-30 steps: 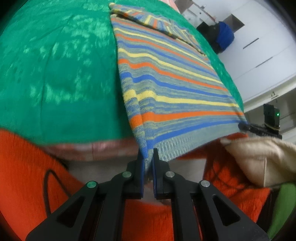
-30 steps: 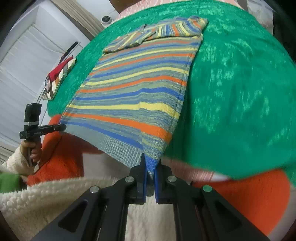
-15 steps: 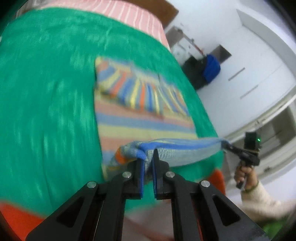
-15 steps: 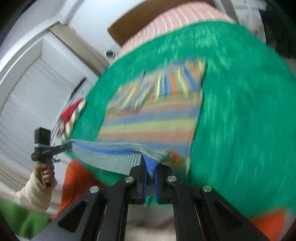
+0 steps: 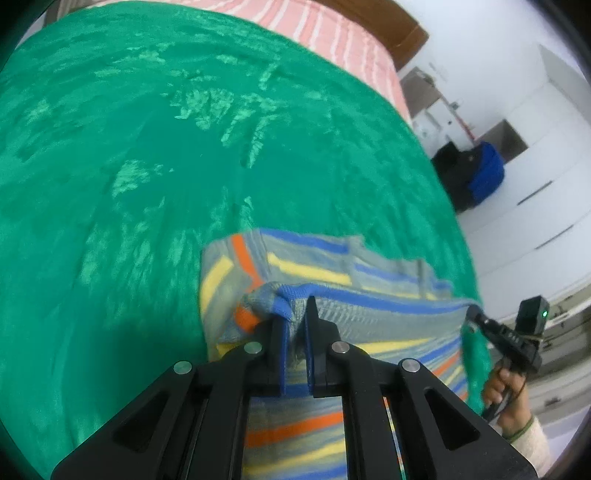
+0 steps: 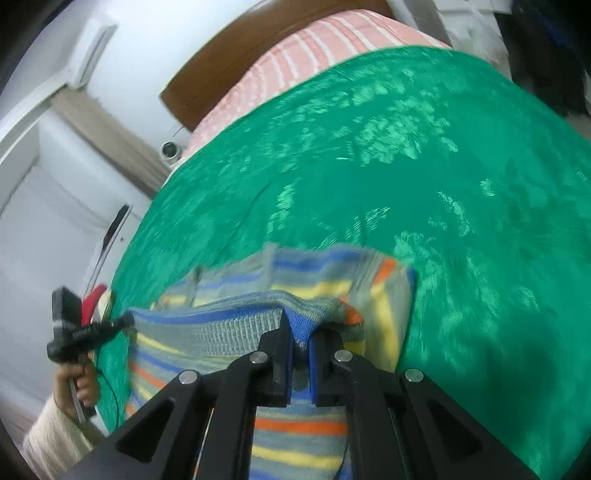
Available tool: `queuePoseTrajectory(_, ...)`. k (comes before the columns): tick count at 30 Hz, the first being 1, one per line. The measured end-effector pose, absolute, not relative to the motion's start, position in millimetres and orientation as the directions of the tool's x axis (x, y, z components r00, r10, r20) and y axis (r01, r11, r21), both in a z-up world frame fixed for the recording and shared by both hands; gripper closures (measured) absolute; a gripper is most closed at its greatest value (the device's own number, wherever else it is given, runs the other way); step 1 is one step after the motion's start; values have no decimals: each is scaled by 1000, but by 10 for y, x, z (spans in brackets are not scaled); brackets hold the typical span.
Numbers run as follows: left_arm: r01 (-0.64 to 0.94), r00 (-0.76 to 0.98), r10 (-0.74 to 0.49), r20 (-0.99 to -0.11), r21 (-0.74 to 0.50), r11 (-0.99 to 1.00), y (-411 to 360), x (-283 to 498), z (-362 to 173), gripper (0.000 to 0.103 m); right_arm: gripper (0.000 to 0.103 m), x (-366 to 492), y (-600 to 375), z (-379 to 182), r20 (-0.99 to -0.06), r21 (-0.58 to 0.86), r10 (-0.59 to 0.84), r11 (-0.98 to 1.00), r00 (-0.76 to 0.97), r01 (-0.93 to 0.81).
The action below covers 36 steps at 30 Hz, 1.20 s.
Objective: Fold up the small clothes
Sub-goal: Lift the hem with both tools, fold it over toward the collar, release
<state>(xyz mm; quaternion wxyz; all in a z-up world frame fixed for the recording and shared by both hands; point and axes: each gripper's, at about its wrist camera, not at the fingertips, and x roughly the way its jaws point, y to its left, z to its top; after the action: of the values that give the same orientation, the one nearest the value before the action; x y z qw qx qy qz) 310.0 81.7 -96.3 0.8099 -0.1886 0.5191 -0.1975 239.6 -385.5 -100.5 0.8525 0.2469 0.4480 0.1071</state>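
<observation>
At the bottom centre of the left wrist view, the left gripper [image 5: 295, 332] has one corner of the striped sweater [image 5: 369, 321] hem between its fingers; its jaws are opening, with the knit still bunched in the gap. At the bottom centre of the right wrist view, the right gripper [image 6: 301, 343] is clamped together on the opposite hem corner.

The hem edge spans between the two grippers and lies over the upper part of the sweater, near the folded sleeves that show just beyond it. The garment rests on the green blanket [image 5: 129, 166], toward the lower middle of each frame.

Procedure for the step in hand, judged to be laying down the bottom-to-top fold:

1. Keep the hem edge taut and parallel to the far edge of the sweater.
2. Set both corners down level, side edges stacked on the layer below.
3. Release both grippers together; a lag on one side is likely to drag that corner askew.
4. Withdraw straight back, so the fingers do not snag the knit.

Farther off, the striped pink sheet [image 5: 332, 33] and brown headboard [image 6: 258, 55] sit at the top of the frames.
</observation>
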Motion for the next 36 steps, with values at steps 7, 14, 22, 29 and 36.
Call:
queuePoseTrajectory(7,-51,550,-498,-671,-622,781,1293,3239,-878,40,78,2699,-4252,-1301,-615,701,443,685,653,196)
queuePoseTrajectory(14,176,500,-489,-715,-470,865,1187,2461,-573,27,73,2361,-4099,-693,-665,521,385,853,640,29)
queuePoseTrajectory(22,280,354,-483,-801,-402,872,942,1263,-1063,29,46,1141,-3591,-857,-826,328,361,932,433,-151)
queuePoseTrajectory(29,251,333,-500,-800,-436,864,984,1183,-1134,95,98,958,-3519,-1129,-871,321,342,940,351,-120)
queuePoseTrajectory(36,263,318,-439,-841,-366,893,896,1176,-1309,88,98,822,-3591,-1389,-886,315,326,945,329,-88)
